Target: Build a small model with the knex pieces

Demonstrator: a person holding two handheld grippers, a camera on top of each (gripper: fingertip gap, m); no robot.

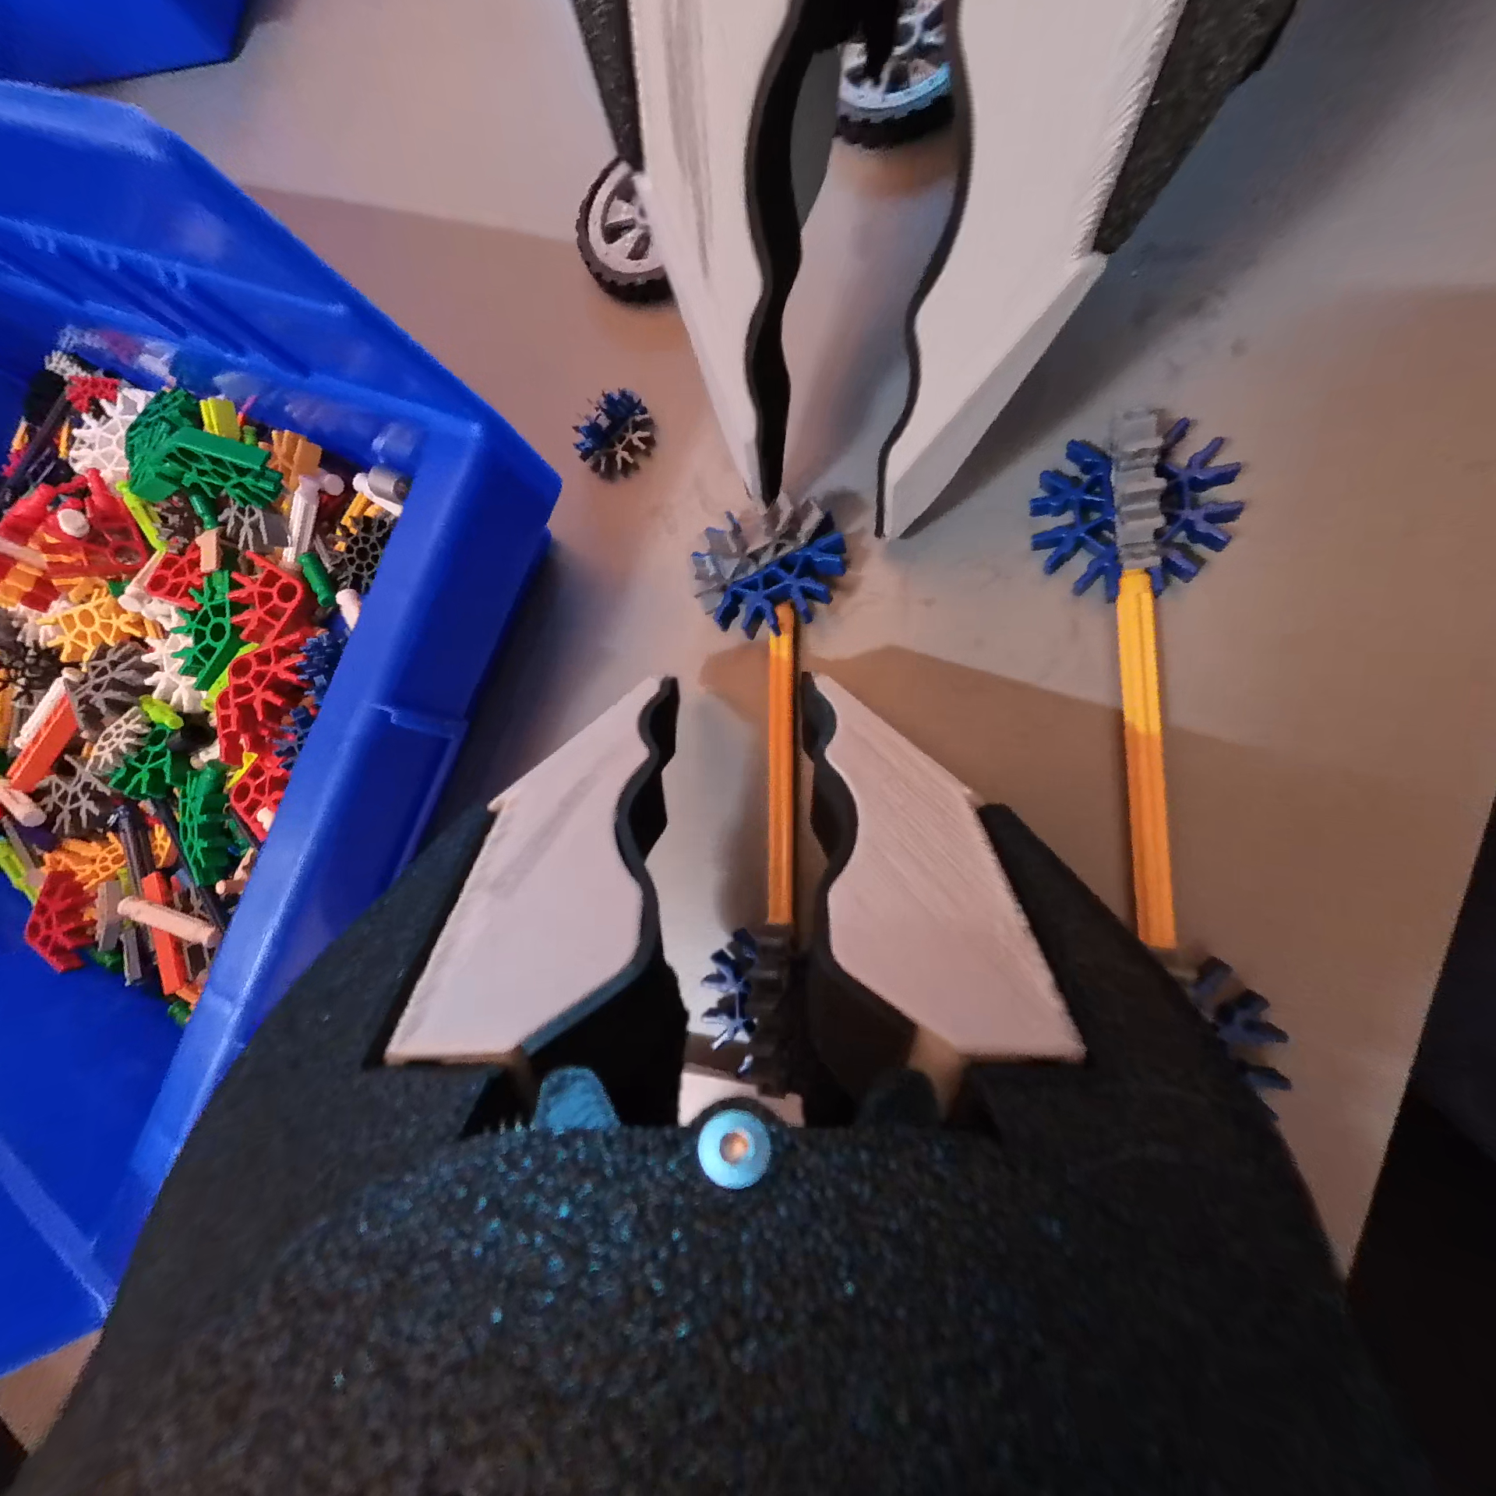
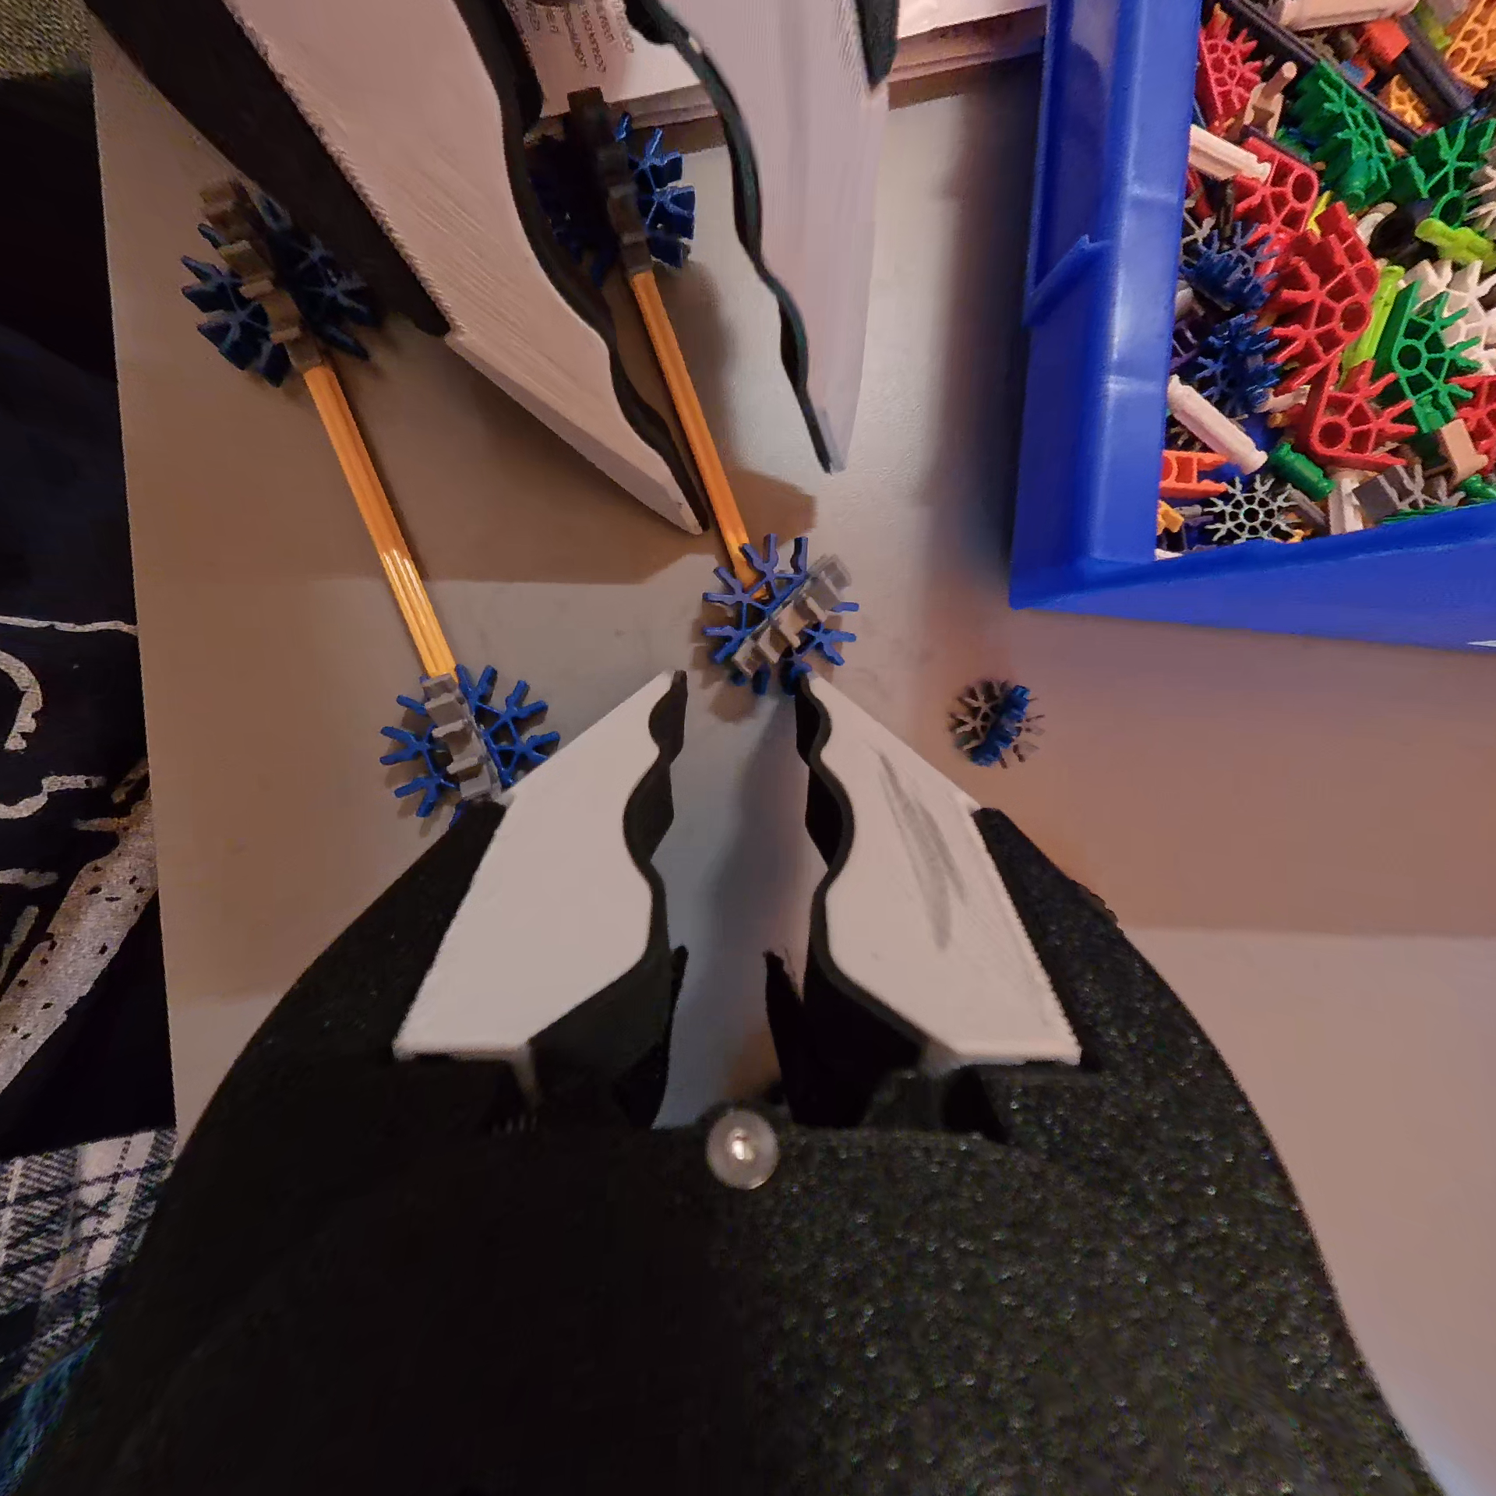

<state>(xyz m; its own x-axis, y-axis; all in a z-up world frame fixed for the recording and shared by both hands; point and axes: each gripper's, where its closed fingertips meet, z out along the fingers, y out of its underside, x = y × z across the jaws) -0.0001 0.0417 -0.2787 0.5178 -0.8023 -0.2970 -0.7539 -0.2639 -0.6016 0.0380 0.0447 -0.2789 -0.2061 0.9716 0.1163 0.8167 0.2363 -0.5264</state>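
A yellow rod (image 1: 781, 769) with a blue-and-grey snowflake connector on each end lies on the table. My left gripper (image 1: 741, 688) is open and straddles the rod, which runs close along its right finger; the near connector (image 1: 749, 1004) sits deep between the jaws. My right gripper (image 2: 738, 684) is open, its tips right at the rod's far connector (image 2: 777, 619). In the left wrist view the right gripper (image 1: 826, 510) comes from the top and one fingertip touches that connector (image 1: 769, 567). The left gripper also shows in the right wrist view (image 2: 757, 494).
A second yellow rod with the same connectors (image 1: 1141, 769) (image 2: 380, 502) lies beside the first. A loose blue-and-grey connector (image 1: 615, 433) (image 2: 996, 723) lies near a blue bin (image 1: 453, 567) (image 2: 1085, 405) of mixed coloured pieces. Two small wheels (image 1: 627, 243) stand behind the right gripper. The table edge (image 1: 1417, 971) is close. Spacing between my two grippers at the tips: around 4 cm.
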